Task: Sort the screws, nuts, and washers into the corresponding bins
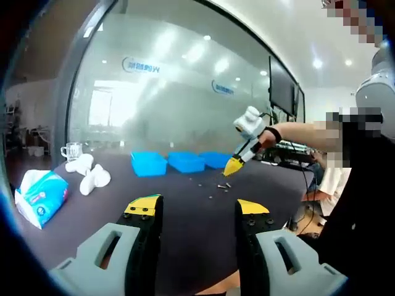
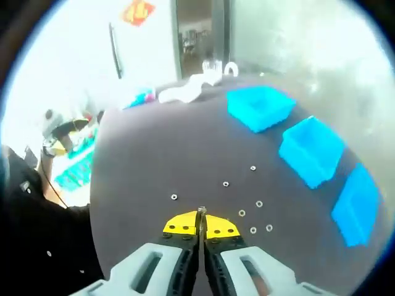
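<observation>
Three blue bins (image 1: 186, 161) stand in a row at the back of the dark table (image 1: 185, 209); they also run down the right side as bins (image 2: 311, 151). Several small washers and nuts (image 2: 242, 213) lie scattered on the table, and I see them as tiny loose parts (image 1: 222, 185). My right gripper (image 2: 201, 218) is shut, with a small screw (image 2: 201, 211) sticking out between its yellow tips. In the left gripper view that right gripper (image 1: 234, 165) hangs just above the loose parts, held by a person's hand. My left gripper (image 1: 197, 206) stands open over the near table, with nothing between its fingers.
A tissue pack (image 1: 40, 194), white objects (image 1: 89, 174) and a glass mug (image 1: 71, 150) sit at the table's left. A person (image 1: 358, 185) stands at the right edge. A glass wall rises behind the bins. The table edge (image 2: 99, 185) falls off beside a cluttered area.
</observation>
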`<state>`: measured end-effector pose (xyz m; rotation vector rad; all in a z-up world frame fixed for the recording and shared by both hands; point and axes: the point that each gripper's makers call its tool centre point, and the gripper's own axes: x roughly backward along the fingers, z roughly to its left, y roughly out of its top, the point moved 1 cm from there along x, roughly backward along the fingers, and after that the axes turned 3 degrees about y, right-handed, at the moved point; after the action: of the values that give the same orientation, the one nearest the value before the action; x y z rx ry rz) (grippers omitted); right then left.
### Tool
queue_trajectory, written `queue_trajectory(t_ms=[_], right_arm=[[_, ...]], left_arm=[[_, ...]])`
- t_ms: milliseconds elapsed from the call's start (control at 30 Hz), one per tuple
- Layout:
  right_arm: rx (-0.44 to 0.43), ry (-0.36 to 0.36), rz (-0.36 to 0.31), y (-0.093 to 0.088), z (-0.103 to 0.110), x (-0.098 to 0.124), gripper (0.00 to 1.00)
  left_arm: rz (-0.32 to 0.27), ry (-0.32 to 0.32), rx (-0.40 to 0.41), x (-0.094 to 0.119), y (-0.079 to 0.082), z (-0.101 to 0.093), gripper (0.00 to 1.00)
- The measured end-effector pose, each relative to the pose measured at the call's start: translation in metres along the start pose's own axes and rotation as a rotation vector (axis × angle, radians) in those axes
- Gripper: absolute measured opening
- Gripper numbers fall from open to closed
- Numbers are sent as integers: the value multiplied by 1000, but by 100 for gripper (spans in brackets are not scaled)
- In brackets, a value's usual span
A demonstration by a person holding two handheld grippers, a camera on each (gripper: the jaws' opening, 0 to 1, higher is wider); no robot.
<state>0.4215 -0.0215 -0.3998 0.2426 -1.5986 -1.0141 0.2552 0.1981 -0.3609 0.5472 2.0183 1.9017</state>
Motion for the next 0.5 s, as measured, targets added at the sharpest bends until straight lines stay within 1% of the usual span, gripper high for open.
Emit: queue_trajectory(t_ms=[100,133,267,333,367,433,467,500], right_arm=[[-5,-38,-61,-12,9,18,0],[-1,-47,-57,-18,11,23,0],[-7,-75,-112,-32,22,38,0],[-2,-121,-152,-36,23,46,0],[-1,-133,-165,-39,25,50,0],[3,-161,-216,-42,30,59,0],[3,-171,-223,-46,32,62,0],[6,-196,-248,-47,32,67,0]], left_arm=[[0,2,-5,-2,2,-1,46],[-1,1,-5,-3,3,-2,46],[-5,-11,-1,-7,6,-6,46],[-4,-14,-3,-9,6,-7,46],[-3,-17,-3,-10,7,-9,46],[-1,-22,-6,-12,8,-11,46],[-1,-25,-8,-13,9,-12,46],[-2,-27,-10,-13,10,-14,46]])
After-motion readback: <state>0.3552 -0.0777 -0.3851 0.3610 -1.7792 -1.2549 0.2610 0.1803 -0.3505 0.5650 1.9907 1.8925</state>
